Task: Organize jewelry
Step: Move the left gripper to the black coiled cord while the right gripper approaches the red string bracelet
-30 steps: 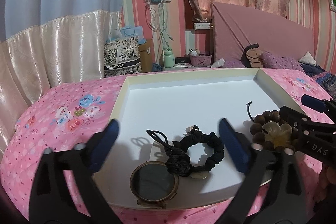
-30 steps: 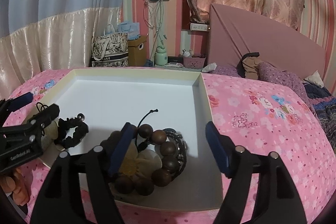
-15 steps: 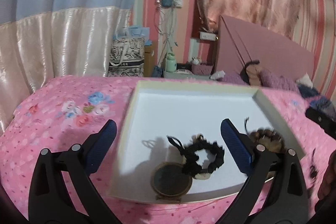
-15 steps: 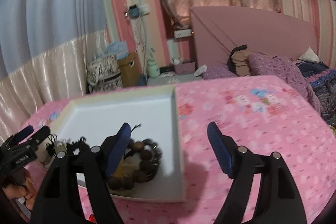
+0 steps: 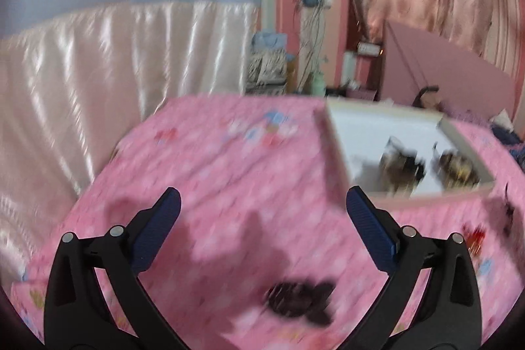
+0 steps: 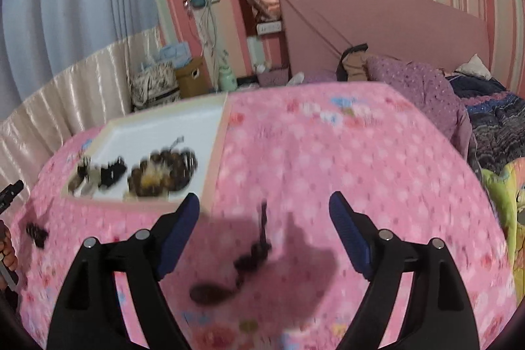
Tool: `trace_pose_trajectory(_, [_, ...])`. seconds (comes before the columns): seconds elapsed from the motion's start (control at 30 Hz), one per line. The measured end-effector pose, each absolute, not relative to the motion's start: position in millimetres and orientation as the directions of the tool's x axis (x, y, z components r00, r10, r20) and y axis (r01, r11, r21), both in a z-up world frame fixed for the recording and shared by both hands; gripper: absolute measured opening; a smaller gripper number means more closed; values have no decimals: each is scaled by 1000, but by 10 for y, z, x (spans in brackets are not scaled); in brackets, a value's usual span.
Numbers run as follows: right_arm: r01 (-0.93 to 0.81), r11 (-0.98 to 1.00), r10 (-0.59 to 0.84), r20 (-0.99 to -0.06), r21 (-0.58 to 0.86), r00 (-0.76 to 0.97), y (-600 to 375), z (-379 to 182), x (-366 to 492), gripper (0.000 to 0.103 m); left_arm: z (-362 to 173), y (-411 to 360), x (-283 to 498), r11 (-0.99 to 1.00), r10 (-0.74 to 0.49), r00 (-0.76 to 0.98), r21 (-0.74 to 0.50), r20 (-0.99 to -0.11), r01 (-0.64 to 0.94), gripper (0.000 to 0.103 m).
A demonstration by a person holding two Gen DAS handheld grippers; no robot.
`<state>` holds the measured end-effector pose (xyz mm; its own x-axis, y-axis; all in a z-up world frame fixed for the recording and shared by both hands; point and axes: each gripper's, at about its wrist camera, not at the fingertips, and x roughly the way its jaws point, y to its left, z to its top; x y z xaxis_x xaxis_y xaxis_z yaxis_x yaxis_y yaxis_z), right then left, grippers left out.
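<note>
Jewelry lies blurred in two dark clumps inside the white tray (image 6: 170, 127): a black scrunchie (image 6: 111, 174) and, beside it, a wooden bead bracelet (image 6: 162, 174). Outside the tray, on the pink bedspread (image 6: 328, 159), a dark blurred trinket (image 5: 300, 300) lies under the left gripper (image 5: 262, 215) and a dark pendant piece (image 6: 249, 258) under the right gripper (image 6: 264, 212). Both grippers' jaws stand apart, holding nothing; the right's have just been widening.

Both views are smeared by motion. In the left wrist view the tray's (image 5: 338, 150) contents (image 5: 403, 169) read only as dark and amber smudges, and a dark item on the bedspread (image 5: 300, 300) cannot be identified. In the right wrist view a dark stringy piece (image 6: 256, 251) is equally unclear. A hand (image 6: 5, 248) is cut off at the left edge.
</note>
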<state>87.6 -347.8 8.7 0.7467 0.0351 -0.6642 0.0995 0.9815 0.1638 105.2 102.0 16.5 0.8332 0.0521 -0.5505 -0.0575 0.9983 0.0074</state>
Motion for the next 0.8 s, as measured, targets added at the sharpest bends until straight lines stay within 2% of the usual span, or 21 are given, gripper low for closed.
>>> trace_pose_trajectory(0.17, [97, 975, 65, -672, 202, 737, -3379, -163, 823, 81, -52, 1024, 946, 999, 30, 820, -20, -571, -51, 100])
trace_pose_trajectory(0.33, [-50, 977, 173, -632, 207, 756, -2991, 23, 772, 80, -153, 954, 949, 999, 18, 812, -21, -584, -38, 100])
trace_pose_trajectory(0.37, [-76, 973, 200, -629, 218, 751, -2913, 44, 776, 75, -159, 943, 953, 999, 21, 812, -16, -583, -37, 100])
trace_pose_trajectory(0.4, [-114, 966, 240, -635, 233, 735, -2778, 41, 789, 60, -170, 918, 967, 999, 24, 809, -5, -588, -34, 100])
trace_pose_trajectory(0.47, [-181, 952, 302, -657, 247, 691, -2507, -24, 833, 43, -178, 882, 970, 1000, 27, 806, 7, -591, -28, 100])
trace_pose_trajectory(0.57, [-232, 949, 316, -692, 215, 649, -2205, -144, 865, 36, -193, 919, 970, 1000, 13, 803, -11, -596, -25, 100])
trace_pose_trajectory(0.73, [-276, 941, 329, -711, 194, 622, -1937, -249, 930, 34, -204, 975, 965, 998, -20, 799, -55, -601, -16, 100])
trace_pose_trajectory(0.8, [-275, 948, 302, -732, 161, 611, -1863, -313, 988, 17, -209, 955, 951, 998, -33, 799, -56, -600, 0, 100])
